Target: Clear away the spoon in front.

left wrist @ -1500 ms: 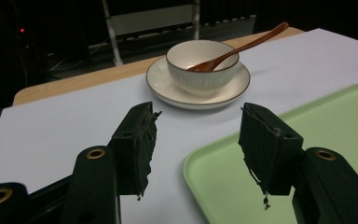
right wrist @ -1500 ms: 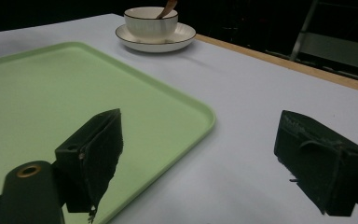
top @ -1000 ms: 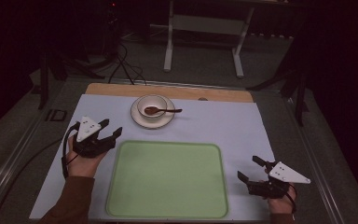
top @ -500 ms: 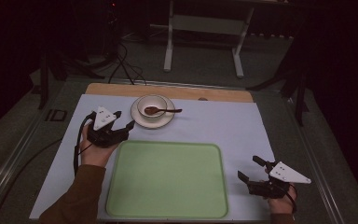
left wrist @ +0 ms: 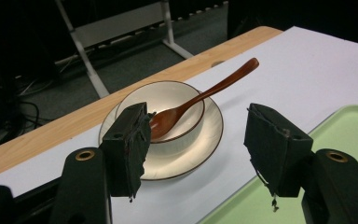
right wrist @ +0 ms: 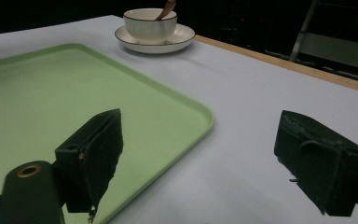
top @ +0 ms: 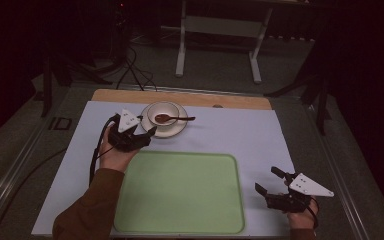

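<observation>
Item: left gripper (top: 147, 134), jaws just opened wide, nothing between them, near the saucer (left wrist: 200, 149) with bowl (top: 163, 113) and spoon (left wrist: 205, 93) (far-left, beyond the tray (top: 180, 220)). You square both pads on the saucer rim before closing.

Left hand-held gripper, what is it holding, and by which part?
Nothing. The left hand-held gripper is open and empty, short of the bowl and spoon.
</observation>
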### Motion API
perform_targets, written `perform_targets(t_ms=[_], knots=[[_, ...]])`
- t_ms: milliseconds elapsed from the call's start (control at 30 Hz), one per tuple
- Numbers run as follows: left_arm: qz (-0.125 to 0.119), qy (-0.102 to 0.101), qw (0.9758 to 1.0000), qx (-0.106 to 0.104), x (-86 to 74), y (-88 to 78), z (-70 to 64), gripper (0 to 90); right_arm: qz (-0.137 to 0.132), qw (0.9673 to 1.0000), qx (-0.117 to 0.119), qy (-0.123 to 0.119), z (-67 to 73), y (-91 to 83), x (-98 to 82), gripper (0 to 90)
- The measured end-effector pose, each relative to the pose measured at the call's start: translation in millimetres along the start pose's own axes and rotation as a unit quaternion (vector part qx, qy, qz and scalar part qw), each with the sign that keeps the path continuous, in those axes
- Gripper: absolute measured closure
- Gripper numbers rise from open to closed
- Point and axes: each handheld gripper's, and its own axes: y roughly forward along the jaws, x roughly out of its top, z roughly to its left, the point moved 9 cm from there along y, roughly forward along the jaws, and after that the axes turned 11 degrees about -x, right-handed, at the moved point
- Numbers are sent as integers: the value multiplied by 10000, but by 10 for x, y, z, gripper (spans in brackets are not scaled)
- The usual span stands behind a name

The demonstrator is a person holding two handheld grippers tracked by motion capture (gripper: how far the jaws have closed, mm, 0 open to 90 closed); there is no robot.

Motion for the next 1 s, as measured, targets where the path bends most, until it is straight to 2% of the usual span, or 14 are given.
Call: perform_targets(t_ms=[200,333,567,867,1000], knots=[[56,-45,9999,-82,34,132,10,399,3,10000,6,-2,3,6,-2,151],[167,33,9998,-137,59,243,8,403,15,10000,15,-2,7,11,-3,151],[139,157,9994,-271,80,419,-37,410,-7,10000,36,7,6,6,3,150],[117,189,9993,-291,109,576,-23,410,-3,10000,31,4,4,12,1,150],[126,96,9994,-302,129,641,3,409,11,10000,44,1,3,17,-3,151]])
